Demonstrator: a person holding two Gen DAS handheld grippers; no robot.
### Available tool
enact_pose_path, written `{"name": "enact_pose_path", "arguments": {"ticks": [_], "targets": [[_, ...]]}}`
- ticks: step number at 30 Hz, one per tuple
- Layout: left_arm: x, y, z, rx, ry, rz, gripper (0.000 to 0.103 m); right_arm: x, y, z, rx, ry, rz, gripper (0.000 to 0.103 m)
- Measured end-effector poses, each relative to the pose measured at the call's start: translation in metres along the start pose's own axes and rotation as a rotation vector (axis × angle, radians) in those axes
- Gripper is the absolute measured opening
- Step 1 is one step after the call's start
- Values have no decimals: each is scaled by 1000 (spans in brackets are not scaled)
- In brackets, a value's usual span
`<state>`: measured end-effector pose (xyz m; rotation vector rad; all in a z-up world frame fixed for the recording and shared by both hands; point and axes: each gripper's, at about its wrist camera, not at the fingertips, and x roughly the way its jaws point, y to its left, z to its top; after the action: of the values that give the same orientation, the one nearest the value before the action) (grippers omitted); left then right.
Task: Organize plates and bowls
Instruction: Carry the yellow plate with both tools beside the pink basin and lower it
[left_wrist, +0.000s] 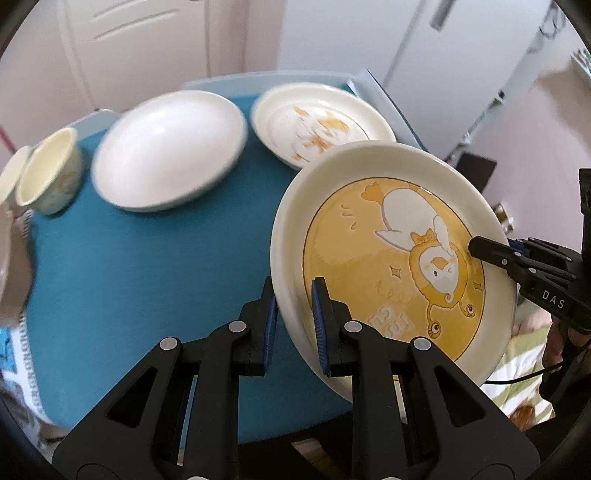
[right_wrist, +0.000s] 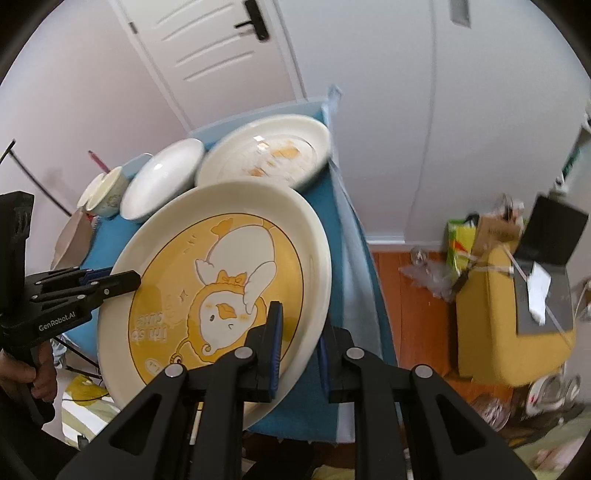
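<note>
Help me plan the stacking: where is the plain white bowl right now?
In the left wrist view the plain white bowl sits on the blue table, between the small cup on its left and the cartoon plate on its right.

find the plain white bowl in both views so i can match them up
Left wrist view: the plain white bowl sits upper left of centre on the blue table, between the small cups and the faded duck plate.
Right wrist view: the same bowl is small, upper left, behind the held plate's rim.
Shared landmark: the yellow duck plate, gripped from both sides.
</note>
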<state>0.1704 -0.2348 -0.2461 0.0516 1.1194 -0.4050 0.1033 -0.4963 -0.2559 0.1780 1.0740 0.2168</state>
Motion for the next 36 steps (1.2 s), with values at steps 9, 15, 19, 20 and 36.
{"name": "enact_pose_path", "arguments": {"ticks": [9,15,19,20,36], "targets": [[-54,76,-14,-163,-38,107,16,9,77,37,-176,-22,116,16],[-74,148,-41,-253,-23,190,16,46,146,40,-270,39,195,16],[-70,194,-54,-296,15,230,16,77,188,32,-309,95,226,16],[-69,206,-58,-305,26,237,16,87,199,29,-317,110,230,16],[-59,276,-85,-222,24,202,16,141,256,22,-258,131,195,16]]}}
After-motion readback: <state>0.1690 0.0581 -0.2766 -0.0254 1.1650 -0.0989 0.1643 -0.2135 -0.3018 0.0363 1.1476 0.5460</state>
